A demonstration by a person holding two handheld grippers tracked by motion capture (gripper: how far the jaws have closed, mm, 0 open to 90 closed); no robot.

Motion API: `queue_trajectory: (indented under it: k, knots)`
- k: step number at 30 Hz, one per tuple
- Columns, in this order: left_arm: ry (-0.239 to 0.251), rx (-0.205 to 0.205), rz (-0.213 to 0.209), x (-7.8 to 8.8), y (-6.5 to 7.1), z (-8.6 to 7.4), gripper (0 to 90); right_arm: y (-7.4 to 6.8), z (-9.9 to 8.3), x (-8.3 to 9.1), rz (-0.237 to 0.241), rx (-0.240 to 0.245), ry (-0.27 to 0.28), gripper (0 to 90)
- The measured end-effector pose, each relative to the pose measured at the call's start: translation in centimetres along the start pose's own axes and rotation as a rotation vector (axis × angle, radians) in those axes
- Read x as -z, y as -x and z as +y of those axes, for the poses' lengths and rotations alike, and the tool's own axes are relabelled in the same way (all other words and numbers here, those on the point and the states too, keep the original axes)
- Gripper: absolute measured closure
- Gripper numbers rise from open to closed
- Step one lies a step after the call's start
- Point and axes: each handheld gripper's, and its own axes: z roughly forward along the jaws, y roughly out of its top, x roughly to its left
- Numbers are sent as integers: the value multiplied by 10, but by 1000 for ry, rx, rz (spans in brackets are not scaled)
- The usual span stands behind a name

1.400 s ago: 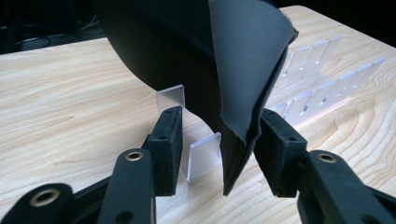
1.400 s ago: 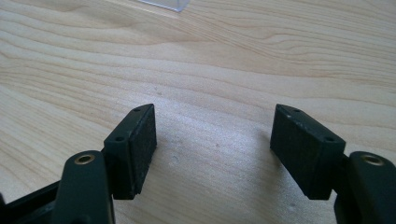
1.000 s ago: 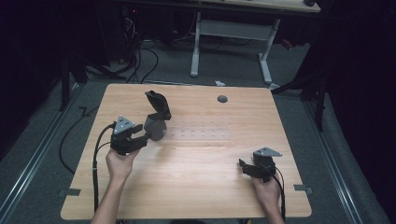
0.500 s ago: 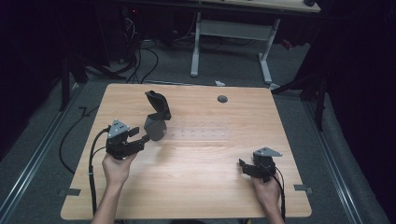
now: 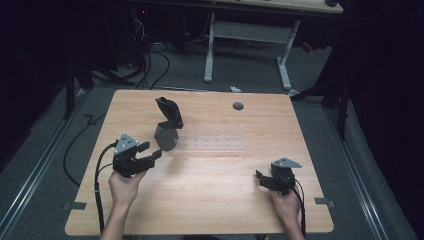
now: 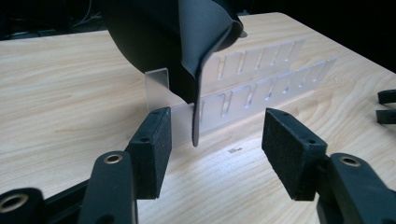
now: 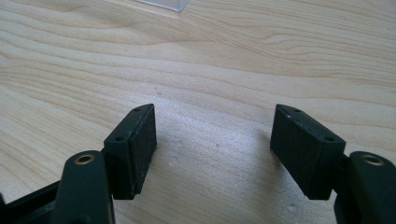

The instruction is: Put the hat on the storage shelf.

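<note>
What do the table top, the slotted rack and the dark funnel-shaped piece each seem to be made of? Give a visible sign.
Table top: pale wood or wood-look laminate, grain lines visible.
Slotted rack: clear plastic, probably acrylic; see-through with bright edges.
Funnel-shaped piece: black, matte, likely moulded plastic or rubber; thin smooth rim.

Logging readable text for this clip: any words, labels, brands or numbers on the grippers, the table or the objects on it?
None can be read. A tiny dark mark on the table, just ahead of the left gripper, is too small to make out. The black object and clear rack show no lettering.
</note>
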Motion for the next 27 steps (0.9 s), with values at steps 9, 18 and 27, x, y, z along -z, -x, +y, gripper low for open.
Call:
queue_trajectory:
  k: [9,18,27]
  knots:
    - [-23,10,-14,8,4,-15,418,0,0,0,0,-2,-1,317]
    - [-42,22,-41,12,6,-38,417,0,0,0,0,-2,-1,317]
    - [-75,15,-26,9,6,-58,408,0,0,0,0,-2,0,317]
